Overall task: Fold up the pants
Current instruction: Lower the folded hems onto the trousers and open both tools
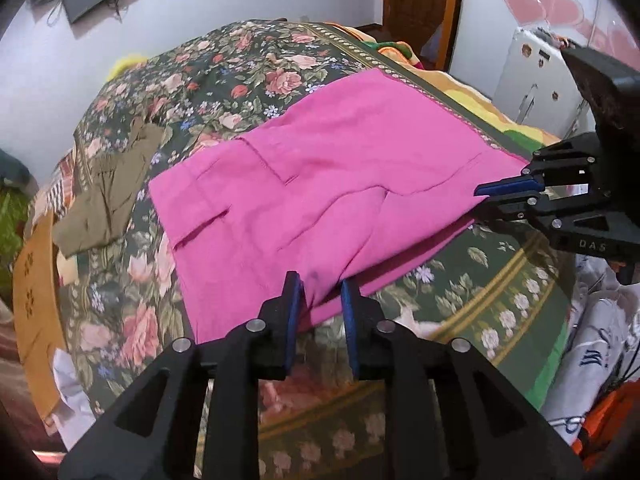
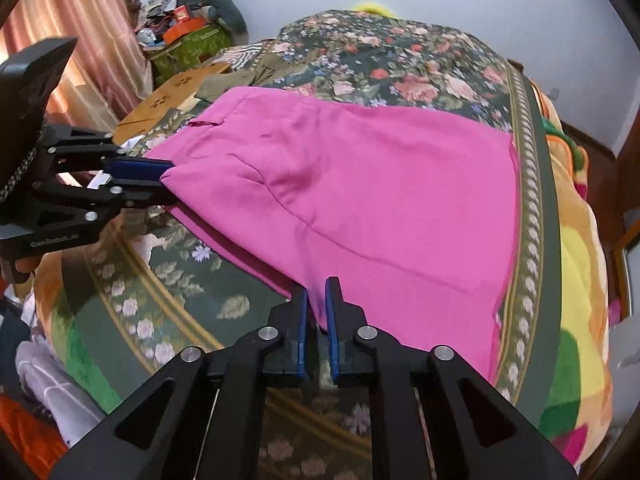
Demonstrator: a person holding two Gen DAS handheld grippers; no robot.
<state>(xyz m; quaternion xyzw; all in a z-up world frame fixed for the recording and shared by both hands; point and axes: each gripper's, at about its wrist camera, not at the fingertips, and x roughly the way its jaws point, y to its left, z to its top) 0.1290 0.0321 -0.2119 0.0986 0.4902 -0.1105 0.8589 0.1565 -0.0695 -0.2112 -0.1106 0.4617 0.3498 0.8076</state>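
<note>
Two black claws with blue pads hold the near edge of a pair of bright pink pants [image 1: 320, 184] spread across a bed. The left claw [image 1: 322, 292] pinches cloth near the waistband end, its pads not fully together around the bunched fabric; the right claw [image 2: 316, 300] is pressed tight on the hem nearer the leg end. Both grips sit on the same long edge, likely so the fabric can be lifted evenly and carried over for a fold. The pants are smooth, thin woven cloth, softly creased, with a stitched pocket flap. Beneath lies a dark green floral bedspread [image 1: 240, 64]; further off rests an olive garment [image 1: 108, 192].
</note>
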